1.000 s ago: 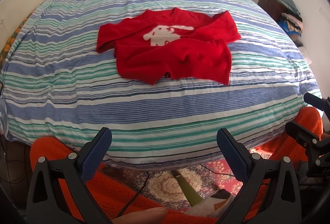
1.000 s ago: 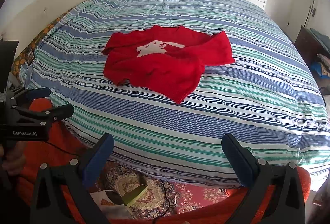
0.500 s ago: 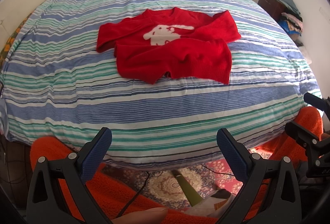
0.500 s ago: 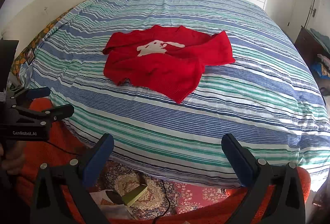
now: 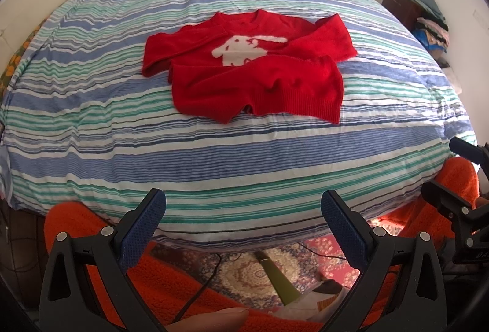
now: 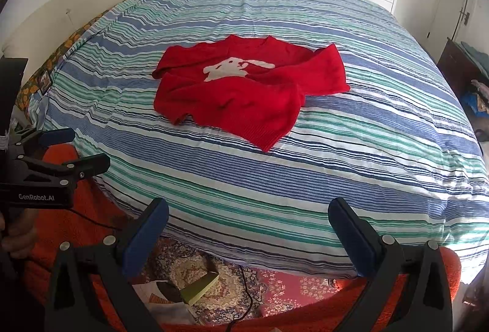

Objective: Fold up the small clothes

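The red sweater (image 5: pixel 250 69) lay rumpled mid-bed, collar toward the far side, hem nearest, its long axis left to right. Left tongs (image 5: pixel 243 222) and right tongs (image 6: pixel 248 228) hovered off the near edge of the striped bed (image 5: pixel 214 154), both spread wide, gripping nothing. Open bedding surrounded the sweater.

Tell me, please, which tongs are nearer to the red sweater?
Left, though only slightly, I judge. The left tongs face the red sweater squarely across the bed; the right tongs stand further right and see it obliquely.
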`<state>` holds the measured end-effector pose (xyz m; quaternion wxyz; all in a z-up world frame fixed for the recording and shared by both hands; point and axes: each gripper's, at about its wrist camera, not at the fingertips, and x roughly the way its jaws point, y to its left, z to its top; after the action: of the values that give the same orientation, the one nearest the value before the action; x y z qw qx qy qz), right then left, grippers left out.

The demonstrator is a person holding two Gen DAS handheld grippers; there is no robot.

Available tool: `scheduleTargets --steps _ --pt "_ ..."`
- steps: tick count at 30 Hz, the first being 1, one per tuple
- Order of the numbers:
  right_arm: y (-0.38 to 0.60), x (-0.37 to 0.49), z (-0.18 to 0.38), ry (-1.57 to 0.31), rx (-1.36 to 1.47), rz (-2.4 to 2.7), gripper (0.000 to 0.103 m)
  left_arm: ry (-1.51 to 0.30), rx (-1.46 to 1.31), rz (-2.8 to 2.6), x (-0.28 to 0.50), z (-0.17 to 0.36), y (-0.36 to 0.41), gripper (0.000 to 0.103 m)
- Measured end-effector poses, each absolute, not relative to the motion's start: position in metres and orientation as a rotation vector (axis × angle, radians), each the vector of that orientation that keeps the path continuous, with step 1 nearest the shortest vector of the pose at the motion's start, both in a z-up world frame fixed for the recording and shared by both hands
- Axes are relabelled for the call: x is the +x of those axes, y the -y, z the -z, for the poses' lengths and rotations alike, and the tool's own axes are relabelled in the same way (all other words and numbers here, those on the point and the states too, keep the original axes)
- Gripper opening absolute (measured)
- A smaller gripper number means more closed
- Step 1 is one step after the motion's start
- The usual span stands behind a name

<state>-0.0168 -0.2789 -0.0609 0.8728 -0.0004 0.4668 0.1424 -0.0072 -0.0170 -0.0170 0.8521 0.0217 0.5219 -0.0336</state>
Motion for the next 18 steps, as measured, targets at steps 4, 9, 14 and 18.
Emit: scheduleTargets --steps 4,9,14,18 --pt "0.2785 -0.0173 0.061 -0.976 -0.001 -0.298 0.103 -1.099 0.045 0.071 -0.0068 0.0168 0.017 0.102" --pt "0.279 -0.017 0.0612 -0.976 -0.002 -0.298 0.103 -1.099 0.046 0.071 -0.0067 0.0167 0.0171 0.102" --pt "0.2773 -0.0173 0.0629 -0.978 -0.005 -0.299 0.103 -1.1 0.046 0.071 -0.0065 0.0166 0.0171 0.102" --pt "0.2775 -0.0164 0.0636 -0.982 -0.008 -0.303 0.103 -1.1 0.046 0.071 -0.0065 0.0167 0.0172 0.102"
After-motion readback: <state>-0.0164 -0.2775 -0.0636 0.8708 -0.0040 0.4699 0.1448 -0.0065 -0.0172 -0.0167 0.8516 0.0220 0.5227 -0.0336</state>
